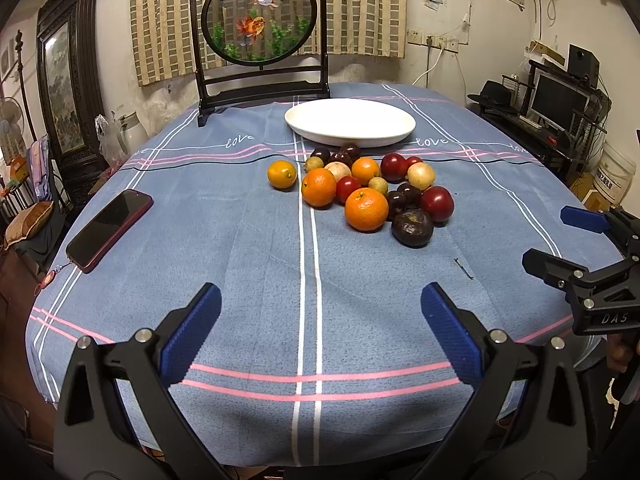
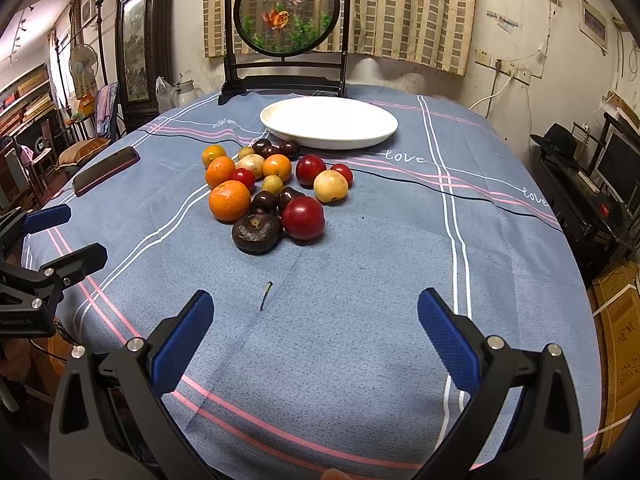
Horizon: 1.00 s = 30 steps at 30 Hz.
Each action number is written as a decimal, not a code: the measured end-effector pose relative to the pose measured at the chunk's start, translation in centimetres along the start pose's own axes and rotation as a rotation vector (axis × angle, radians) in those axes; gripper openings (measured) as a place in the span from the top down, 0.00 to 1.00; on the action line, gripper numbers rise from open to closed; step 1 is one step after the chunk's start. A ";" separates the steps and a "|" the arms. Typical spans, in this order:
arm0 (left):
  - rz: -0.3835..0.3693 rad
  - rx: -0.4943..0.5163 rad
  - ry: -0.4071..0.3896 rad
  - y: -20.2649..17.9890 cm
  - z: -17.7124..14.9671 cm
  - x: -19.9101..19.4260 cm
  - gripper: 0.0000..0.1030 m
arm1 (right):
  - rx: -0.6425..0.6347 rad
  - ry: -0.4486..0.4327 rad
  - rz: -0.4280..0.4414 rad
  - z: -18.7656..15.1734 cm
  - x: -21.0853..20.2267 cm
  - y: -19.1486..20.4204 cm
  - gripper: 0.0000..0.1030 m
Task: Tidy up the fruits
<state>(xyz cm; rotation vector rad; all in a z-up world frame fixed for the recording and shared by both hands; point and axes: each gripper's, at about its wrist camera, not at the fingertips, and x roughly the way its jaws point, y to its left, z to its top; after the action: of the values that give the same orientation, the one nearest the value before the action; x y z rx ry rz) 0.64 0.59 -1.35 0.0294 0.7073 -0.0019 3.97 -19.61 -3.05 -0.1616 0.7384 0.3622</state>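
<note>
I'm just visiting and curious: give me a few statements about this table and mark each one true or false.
1. The white plate has no fruit on it. True.
2. Both hand-held grippers are shut on fruit. False: the left hand-held gripper and the right hand-held gripper are open and hold nothing.
3. The fruit pile lies on the tablecloth, on the near side of the plate. True.
4. The phone lies on the plate. False: it lies on the tablecloth, left of the fruit.
5. The dark fruit nearest the grippers is beside a red one. True.
</note>
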 end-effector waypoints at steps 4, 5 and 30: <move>0.000 0.000 -0.002 0.1 0.0 0.1 0.02 | -0.001 0.002 0.003 0.0 0.3 0.1 0.01; -0.001 0.000 -0.003 0.1 0.0 0.1 0.02 | -0.001 0.001 0.003 0.0 0.2 0.1 0.01; -0.059 0.004 0.009 2.3 2.1 4.9 0.02 | 0.098 0.080 0.118 2.5 6.3 -1.4 0.01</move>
<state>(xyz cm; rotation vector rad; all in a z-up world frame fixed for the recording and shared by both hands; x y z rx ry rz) 5.75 2.83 -2.87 0.0125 0.7174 -0.0596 10.35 -18.57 -5.51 -0.0403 0.8449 0.4333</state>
